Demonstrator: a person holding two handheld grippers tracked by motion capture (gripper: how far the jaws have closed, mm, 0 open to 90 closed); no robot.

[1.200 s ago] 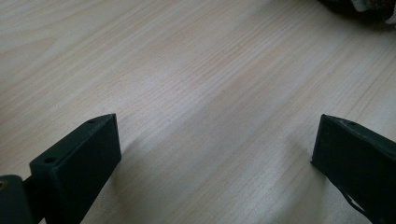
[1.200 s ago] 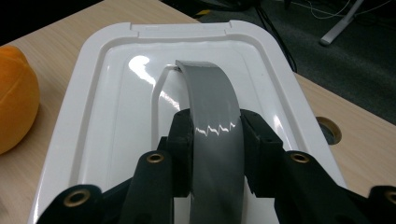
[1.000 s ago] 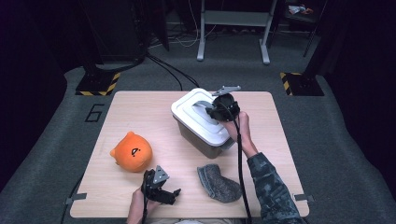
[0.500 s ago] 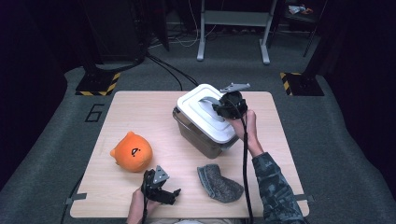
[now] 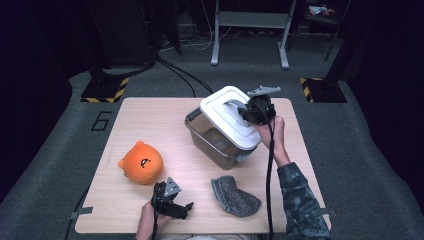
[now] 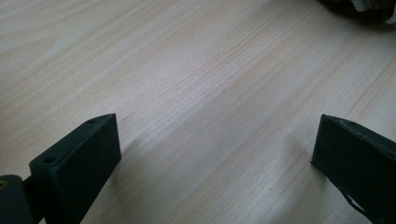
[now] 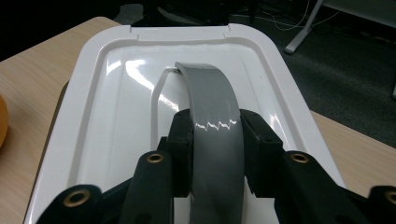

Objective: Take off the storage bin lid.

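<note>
A clear-sided bin (image 5: 210, 142) stands at the middle-right of the table. Its white lid (image 5: 227, 117) sits tilted and shifted right, baring the bin's left rim. My right gripper (image 5: 250, 111) is shut on the lid's grey arched handle (image 5: 235, 104). In the right gripper view the handle (image 7: 215, 102) is pinched between the two black pads, with the gripper (image 7: 215, 135) over the lid (image 7: 121, 107). My left gripper (image 5: 182, 207) rests near the table's front edge. Its fingers (image 6: 84, 163) are wide apart over bare wood, so the left gripper (image 6: 215, 140) is open and holds nothing.
An orange plush toy (image 5: 141, 162) lies at the front left of the wooden table (image 5: 150, 115). A grey cloth (image 5: 232, 196) lies at the front, right of the left gripper; its edge (image 6: 369, 4) shows in the left gripper view. Dark floor surrounds the table.
The right gripper has pulled the lid up and to the right by its handle, uncovering the bin's left side. The left gripper has stayed put.
</note>
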